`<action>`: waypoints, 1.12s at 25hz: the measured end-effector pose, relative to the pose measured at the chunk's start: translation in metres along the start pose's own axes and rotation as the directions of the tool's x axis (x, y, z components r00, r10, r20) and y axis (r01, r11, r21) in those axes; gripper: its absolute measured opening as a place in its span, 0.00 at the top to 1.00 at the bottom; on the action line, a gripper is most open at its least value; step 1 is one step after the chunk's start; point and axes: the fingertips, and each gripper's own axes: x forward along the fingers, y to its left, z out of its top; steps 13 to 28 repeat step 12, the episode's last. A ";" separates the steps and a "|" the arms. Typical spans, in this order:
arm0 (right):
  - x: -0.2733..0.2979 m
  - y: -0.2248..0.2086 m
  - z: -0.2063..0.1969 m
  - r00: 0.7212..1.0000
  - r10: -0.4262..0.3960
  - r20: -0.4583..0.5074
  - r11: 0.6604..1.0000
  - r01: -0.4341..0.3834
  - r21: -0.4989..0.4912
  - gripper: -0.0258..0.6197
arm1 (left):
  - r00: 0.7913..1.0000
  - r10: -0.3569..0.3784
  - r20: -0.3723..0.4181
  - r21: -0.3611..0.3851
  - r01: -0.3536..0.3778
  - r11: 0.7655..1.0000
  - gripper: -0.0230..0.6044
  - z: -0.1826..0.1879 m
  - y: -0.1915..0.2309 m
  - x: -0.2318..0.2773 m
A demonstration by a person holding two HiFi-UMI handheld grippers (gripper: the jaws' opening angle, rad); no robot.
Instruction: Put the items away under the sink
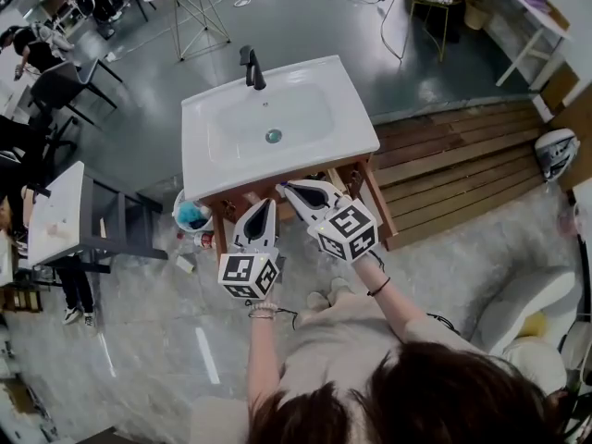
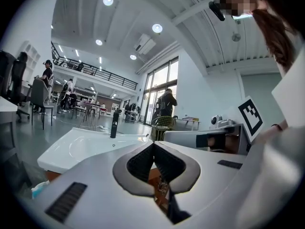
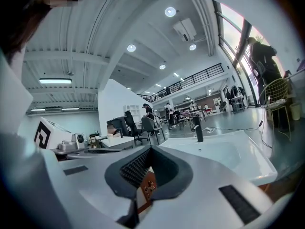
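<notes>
Head view: left tool and right tool both hover at the front edge of the sink, mid frame, noses toward the wooden cabinet underneath. The things to stash, a tub of blue stuff plus a few small bits, sit on the floor just left of the cabinet.

Left gripper view: jaws pressed together, nothing in them, faucet behind.

Right gripper view: same deal, pinched together and empty.

My take: drop low, spread one tool before reaching the tub, and grab its rim squarely so nothing spills.
</notes>
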 end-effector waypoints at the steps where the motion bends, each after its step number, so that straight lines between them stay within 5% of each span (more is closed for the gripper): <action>1: -0.001 0.001 0.003 1.000 0.001 0.006 1.000 -0.001 -0.004 0.93 | 1.000 -0.003 0.006 0.003 0.003 1.000 0.96 0.003 -0.002 0.000; 28: -0.008 -0.001 0.010 1.000 0.014 0.027 1.000 -0.013 -0.015 0.93 | 0.999 0.012 0.030 0.006 -0.012 1.000 0.96 0.010 -0.003 -0.001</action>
